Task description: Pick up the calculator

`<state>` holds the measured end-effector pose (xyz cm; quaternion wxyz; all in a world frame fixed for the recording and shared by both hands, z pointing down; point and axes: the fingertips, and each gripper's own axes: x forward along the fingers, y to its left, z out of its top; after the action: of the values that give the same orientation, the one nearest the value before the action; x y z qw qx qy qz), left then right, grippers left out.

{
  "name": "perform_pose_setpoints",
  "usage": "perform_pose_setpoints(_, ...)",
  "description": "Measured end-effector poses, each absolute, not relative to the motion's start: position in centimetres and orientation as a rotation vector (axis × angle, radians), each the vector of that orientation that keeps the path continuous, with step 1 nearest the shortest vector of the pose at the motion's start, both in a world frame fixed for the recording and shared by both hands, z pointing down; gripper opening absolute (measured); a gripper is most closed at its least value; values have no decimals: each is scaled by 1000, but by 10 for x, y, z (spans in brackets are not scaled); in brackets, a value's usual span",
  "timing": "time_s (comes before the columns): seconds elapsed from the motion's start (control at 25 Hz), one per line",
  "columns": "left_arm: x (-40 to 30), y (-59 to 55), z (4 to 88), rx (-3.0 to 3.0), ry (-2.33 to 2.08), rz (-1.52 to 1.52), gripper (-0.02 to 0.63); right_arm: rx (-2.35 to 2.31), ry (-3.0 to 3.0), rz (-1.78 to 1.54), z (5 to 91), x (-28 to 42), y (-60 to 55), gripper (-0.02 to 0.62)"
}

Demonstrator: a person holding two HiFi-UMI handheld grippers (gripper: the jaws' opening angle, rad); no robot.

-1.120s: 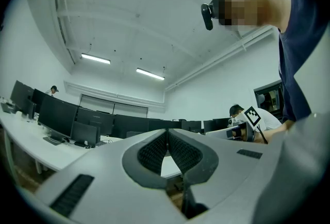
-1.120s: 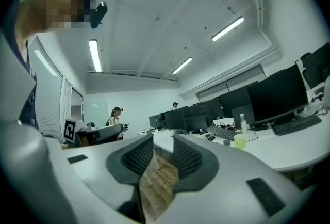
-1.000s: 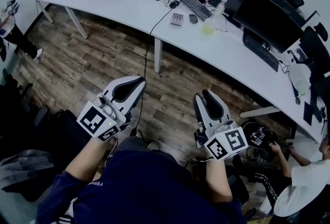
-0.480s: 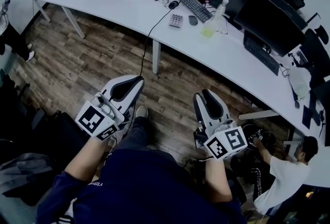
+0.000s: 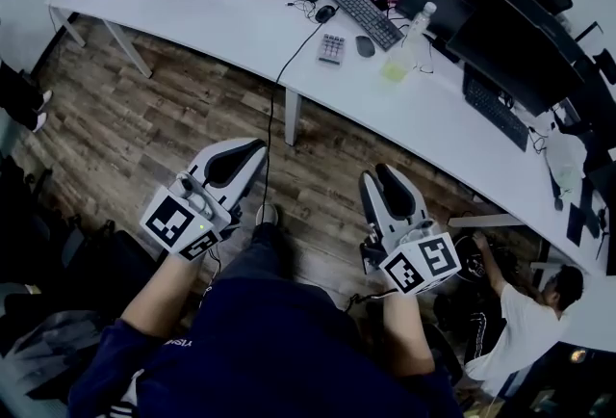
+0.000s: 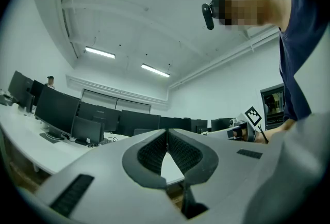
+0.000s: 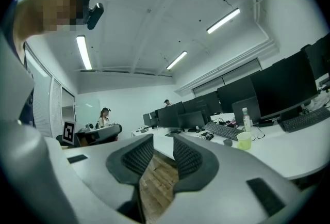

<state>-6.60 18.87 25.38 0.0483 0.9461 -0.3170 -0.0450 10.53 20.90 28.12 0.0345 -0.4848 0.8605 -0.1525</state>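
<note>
Listing what I see from the head view. Item one, the calculator: it lies flat on the long white desk, about midway between the desk's front and back edges, untouched and well apart from both tools. A dark mouse sits just beside it on the right. A black keyboard lies behind it toward the back edge. A black cable passes the calculator's left side and drops over the front edge. Further right stand a green cup and a clear bottle, closer to the row of dark monitors. Item two, my left gripper: over the wooden floor, short of the desk's front edge, its jaws clenched together at the tips with nothing between them, as the left gripper view confirms. Item three, my right gripper: also over the floor, jaws released, with a clear gap showing bare floorboards in the right gripper view. Item four, a person in a white shirt low by the desk's right end.
</note>
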Motion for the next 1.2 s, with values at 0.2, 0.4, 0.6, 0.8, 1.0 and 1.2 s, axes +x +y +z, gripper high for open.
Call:
perform_pose_setpoints(0.2,-72,134,259,2882,-931,-129,34,-1527,2634,-491,286,99,162,124)
perform_pose_setpoints(0.4,-81,81,267,2875,-902,-116,34,-1554,2626,-521,295,87,113,124)
perform_pose_setpoints(0.6,-91,34,273,2876,-894,-87,34,-1569,2626,-544,299,74,69,124)
perform_pose_setpoints(0.8,-99,-3,277,2879,-883,-78,34,-1590,2624,-546,301,66,31,124)
perform_pose_setpoints(1.0,-107,-33,281,2874,-872,-81,34,-1609,2621,-531,301,60,2,124)
perform_pose_setpoints(1.2,-108,-53,284,2881,-853,-70,34,-1628,2615,-512,299,58,-18,124)
